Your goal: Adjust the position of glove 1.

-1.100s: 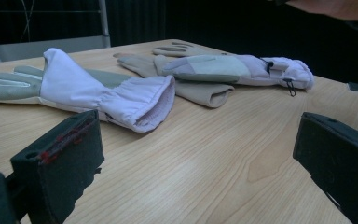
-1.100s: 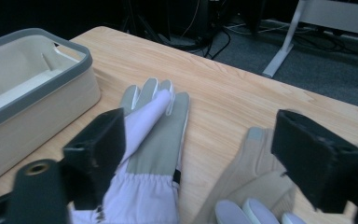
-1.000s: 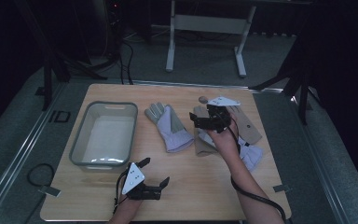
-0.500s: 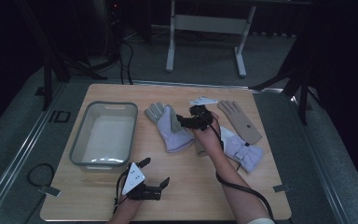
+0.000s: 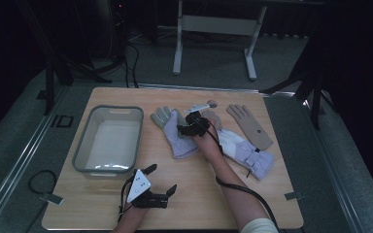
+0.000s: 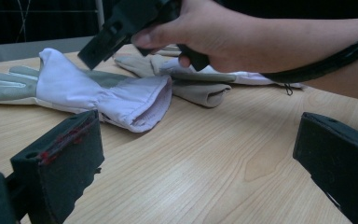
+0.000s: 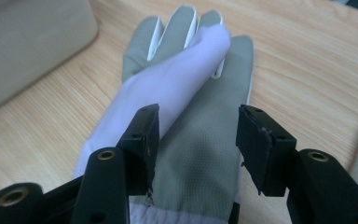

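A grey-and-lilac work glove lies flat in the middle of the wooden table, one lilac flap folded over its palm. My right gripper hovers low over it, pointing toward the fingers. Its jaws have just been closing and stand half apart; the glove lies under the gap and the pads do not press on it. My left gripper rests near the front edge, open wide with nothing between its jaws, facing the glove's cuff.
A grey plastic bin stands at the left of the table. A second lilac glove and a tan glove lie to the right, and a folded tan glove lies behind the right hand.
The right hand has moved left and down, from above the gloves at the right to the grey-and-lilac glove, and its jaws have narrowed. The left gripper has stayed put.
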Demonstrator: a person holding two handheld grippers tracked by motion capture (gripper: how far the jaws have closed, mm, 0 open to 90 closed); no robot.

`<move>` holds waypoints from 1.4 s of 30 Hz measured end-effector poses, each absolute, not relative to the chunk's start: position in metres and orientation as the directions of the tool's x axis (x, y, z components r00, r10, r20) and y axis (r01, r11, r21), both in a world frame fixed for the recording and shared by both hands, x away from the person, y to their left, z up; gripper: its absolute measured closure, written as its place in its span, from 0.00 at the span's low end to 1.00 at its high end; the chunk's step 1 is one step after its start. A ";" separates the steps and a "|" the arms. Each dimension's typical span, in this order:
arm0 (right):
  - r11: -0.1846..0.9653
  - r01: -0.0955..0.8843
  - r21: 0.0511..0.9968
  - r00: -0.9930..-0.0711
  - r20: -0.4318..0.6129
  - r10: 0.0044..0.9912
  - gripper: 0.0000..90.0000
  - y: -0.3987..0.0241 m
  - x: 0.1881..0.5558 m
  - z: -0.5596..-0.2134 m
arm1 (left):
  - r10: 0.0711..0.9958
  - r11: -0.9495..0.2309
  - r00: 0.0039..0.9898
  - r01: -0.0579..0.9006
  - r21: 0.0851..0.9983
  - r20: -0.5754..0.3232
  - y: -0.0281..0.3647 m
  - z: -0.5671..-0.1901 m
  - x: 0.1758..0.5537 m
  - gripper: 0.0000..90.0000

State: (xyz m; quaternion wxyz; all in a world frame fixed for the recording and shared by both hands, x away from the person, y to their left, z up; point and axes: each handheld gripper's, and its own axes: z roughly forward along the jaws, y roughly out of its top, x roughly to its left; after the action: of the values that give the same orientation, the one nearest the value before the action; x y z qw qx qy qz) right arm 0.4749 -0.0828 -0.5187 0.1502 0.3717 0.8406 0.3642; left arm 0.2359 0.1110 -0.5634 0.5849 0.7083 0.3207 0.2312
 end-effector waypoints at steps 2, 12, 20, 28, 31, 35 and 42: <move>0.475 0.519 0.710 -0.678 0.004 0.735 0.54 -0.081 0.479 -0.524 | 0.724 -0.110 0.688 0.185 0.977 -0.049 0.111 -0.563 0.236 0.02; 0.461 0.625 0.630 -0.668 0.125 0.734 0.63 -0.083 0.493 -0.545 | 0.727 -0.109 0.685 0.185 0.977 -0.049 0.111 -0.563 0.236 0.02; 0.357 0.686 0.635 -0.594 0.204 0.778 0.90 -0.079 0.481 -0.540 | 0.725 -0.105 0.687 0.186 0.977 -0.053 0.111 -0.563 0.236 0.02; 0.178 0.682 0.710 -0.515 0.292 0.806 0.91 -0.096 0.444 -0.519 | 0.728 -0.108 0.684 0.181 0.977 -0.046 0.111 -0.563 0.235 0.02; 0.126 0.671 0.731 -0.486 0.305 0.819 0.91 -0.105 0.424 -0.509 | 0.722 -0.101 0.690 0.179 0.979 -0.052 0.111 -0.564 0.235 0.02; 0.036 0.674 0.738 -0.437 0.359 0.825 0.91 -0.122 0.395 -0.501 | 0.722 -0.102 0.690 0.177 0.979 -0.049 0.111 -0.564 0.235 0.02; 0.008 0.682 0.731 -0.400 0.365 0.841 0.91 -0.138 0.353 -0.509 | 0.732 -0.097 0.680 0.163 0.982 -0.040 0.111 -0.563 0.234 0.02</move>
State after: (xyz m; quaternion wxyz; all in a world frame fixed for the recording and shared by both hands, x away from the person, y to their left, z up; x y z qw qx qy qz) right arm 0.3525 -0.1380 -0.5087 0.0877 0.5405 0.7043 0.4518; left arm 0.2335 0.1112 -0.5634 0.5910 0.7005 0.3194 0.2407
